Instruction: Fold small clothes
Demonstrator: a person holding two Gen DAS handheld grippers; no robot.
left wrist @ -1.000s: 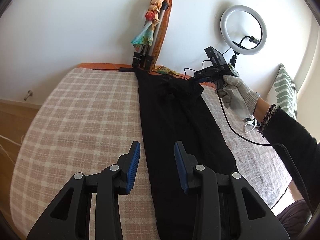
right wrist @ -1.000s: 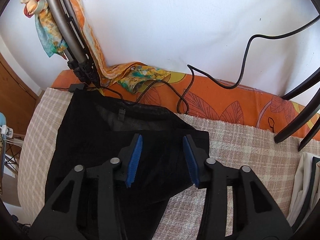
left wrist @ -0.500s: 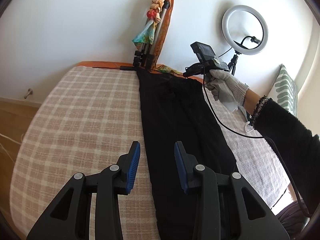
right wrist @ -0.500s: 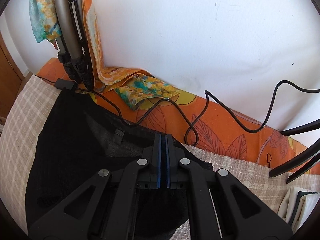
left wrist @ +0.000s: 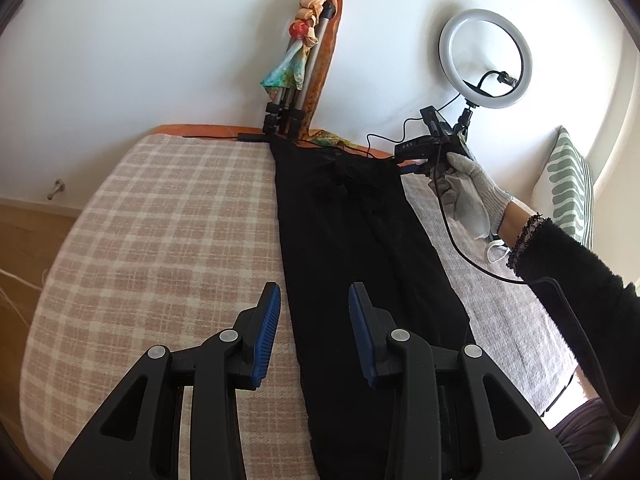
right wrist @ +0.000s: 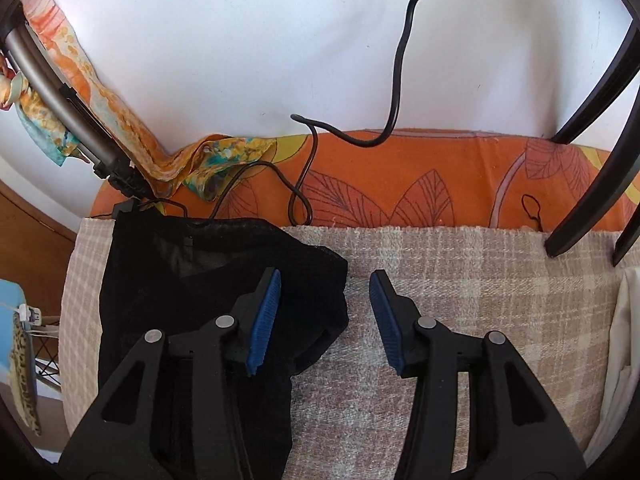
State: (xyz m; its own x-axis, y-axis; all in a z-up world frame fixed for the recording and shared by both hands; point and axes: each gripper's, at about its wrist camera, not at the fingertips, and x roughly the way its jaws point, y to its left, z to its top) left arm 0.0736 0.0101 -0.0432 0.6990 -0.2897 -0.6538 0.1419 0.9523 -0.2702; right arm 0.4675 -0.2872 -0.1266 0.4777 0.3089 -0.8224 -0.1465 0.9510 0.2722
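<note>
A: Where are the grippers?
B: Left gripper (left wrist: 314, 336) hangs with jaws apart over the black garment (left wrist: 360, 248), empty. Right gripper (right wrist: 325, 316) is spread wide at the garment's top corner.

A: Around them?
B: The garment lies along the plaid blanket (left wrist: 160, 240); tripod (left wrist: 294, 92), cables (right wrist: 304, 184) and orange cloth (right wrist: 420, 176) crowd the far edge.

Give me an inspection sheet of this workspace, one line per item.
Surface: checked blanket over an orange leaf-print cover.
Job's things: black garment laid out long and flat, its top corner rumpled.
Clutter: patterned scarf at the wall; white fabric at the right edge.
Grippers: left gripper open, jaws astride the garment's left edge; right gripper open at the garment's top right corner, holding nothing.
Cables: thin black cable looped on the orange cover; gripper cord across the blanket.
Surroundings: folded tripod, ring light, striped pillow, white wall.
</note>
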